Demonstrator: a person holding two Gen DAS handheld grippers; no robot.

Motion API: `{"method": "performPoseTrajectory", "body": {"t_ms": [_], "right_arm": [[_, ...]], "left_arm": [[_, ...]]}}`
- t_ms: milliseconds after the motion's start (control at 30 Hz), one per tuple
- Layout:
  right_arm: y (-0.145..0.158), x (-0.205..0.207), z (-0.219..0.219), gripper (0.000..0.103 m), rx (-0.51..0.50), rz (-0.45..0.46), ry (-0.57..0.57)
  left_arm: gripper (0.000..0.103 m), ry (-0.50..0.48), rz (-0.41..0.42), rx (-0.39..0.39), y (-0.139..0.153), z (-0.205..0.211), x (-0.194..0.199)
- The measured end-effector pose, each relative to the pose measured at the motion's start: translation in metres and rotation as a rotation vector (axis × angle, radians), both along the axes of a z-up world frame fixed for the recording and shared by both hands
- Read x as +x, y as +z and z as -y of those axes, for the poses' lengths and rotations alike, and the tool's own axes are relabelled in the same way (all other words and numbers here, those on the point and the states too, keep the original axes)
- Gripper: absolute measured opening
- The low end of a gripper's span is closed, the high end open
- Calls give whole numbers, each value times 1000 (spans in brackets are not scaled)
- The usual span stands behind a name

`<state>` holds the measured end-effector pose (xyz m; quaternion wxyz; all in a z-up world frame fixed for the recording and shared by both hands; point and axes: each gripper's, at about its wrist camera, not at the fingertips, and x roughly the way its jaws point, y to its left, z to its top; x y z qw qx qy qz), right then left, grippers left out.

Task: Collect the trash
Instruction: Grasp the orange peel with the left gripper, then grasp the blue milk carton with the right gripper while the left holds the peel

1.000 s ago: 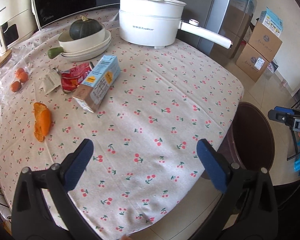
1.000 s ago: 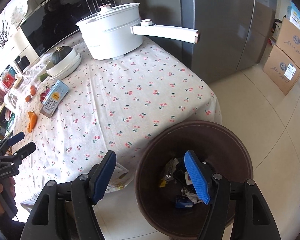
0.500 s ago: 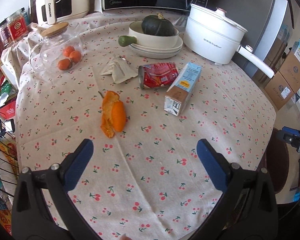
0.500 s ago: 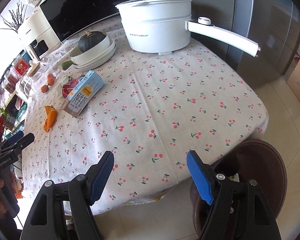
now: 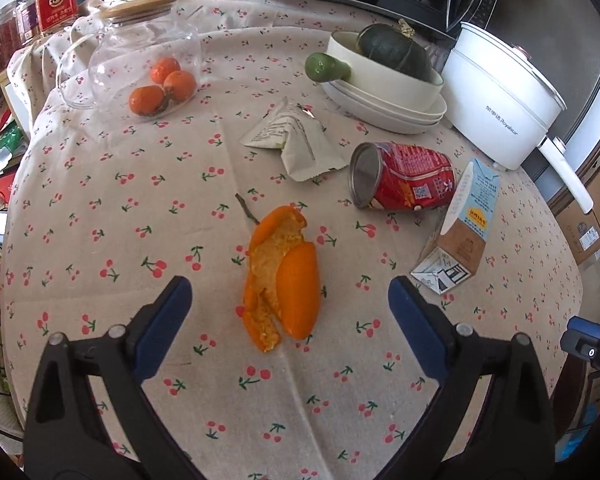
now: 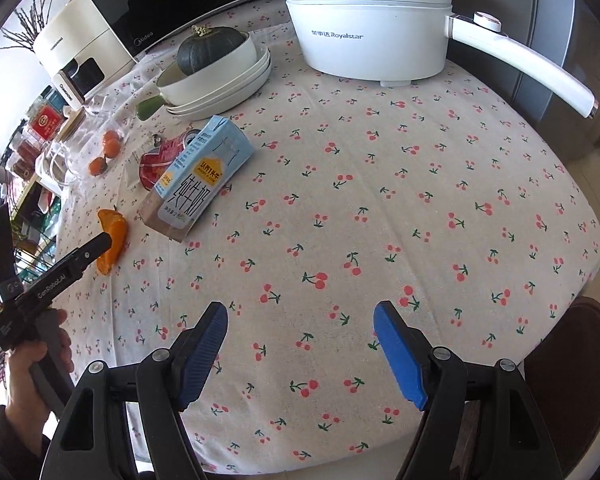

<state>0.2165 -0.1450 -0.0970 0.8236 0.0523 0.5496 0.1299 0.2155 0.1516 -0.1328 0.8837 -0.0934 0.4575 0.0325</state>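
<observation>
Still lots left: my left gripper (image 5: 289,300), jaws wide and just narrowing, straddles the peel (image 5: 283,276) without touching, can (image 5: 404,182) and carton (image 5: 460,232) at 2 o'clock, right gripper (image 6: 300,340) apart, empty.

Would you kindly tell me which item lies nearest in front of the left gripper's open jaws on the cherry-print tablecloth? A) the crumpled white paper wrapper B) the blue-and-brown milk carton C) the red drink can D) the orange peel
D: the curled orange peel lies between and just ahead of the left gripper, whose open jaws do not touch it.
</observation>
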Motion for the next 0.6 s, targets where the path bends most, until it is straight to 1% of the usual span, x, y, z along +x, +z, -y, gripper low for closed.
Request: {"method": "performPoseTrajectory", "body": {"t_ms": [33, 100, 167, 200, 267, 300, 333, 367, 467, 533, 600], "right_arm": [[-1, 1, -1, 77, -6, -1, 1], [-4, 3, -1, 77, -14, -5, 0], [-6, 5, -1, 77, -20, -10, -2], [-8, 5, -1, 77, -23, -12, -4], [-11, 6, -1, 77, -27, -17, -6], [-12, 7, -1, 77, -29, -20, -8], [-13, 7, -2, 77, -30, -20, -11], [-14, 7, -4, 77, -29, -17, -11], [-11, 8, -11, 77, -13, 1, 12], [-9, 11, -20, 77, -17, 14, 25], [-9, 18, -28, 77, 14, 9, 29]], "left_arm": [[97, -3, -4, 17, -3, 1, 3], [91, -11, -24, 28, -11, 2, 8], [75, -12, -50, 19, -19, 0, 11], [74, -12, -36, 37, -19, 0, 10], [57, -26, -31, 43, -18, -1, 10], [51, -32, -27, 39, -17, -2, 9], [37, -43, -26, 22, -17, -4, 8], [34, -44, -26, 15, -16, -5, 6], [30, -41, -40, 1, -12, -9, -1], [29, -43, -50, -5, -8, -12, -6], [29, -40, -49, -17, -2, -17, -12]]}}
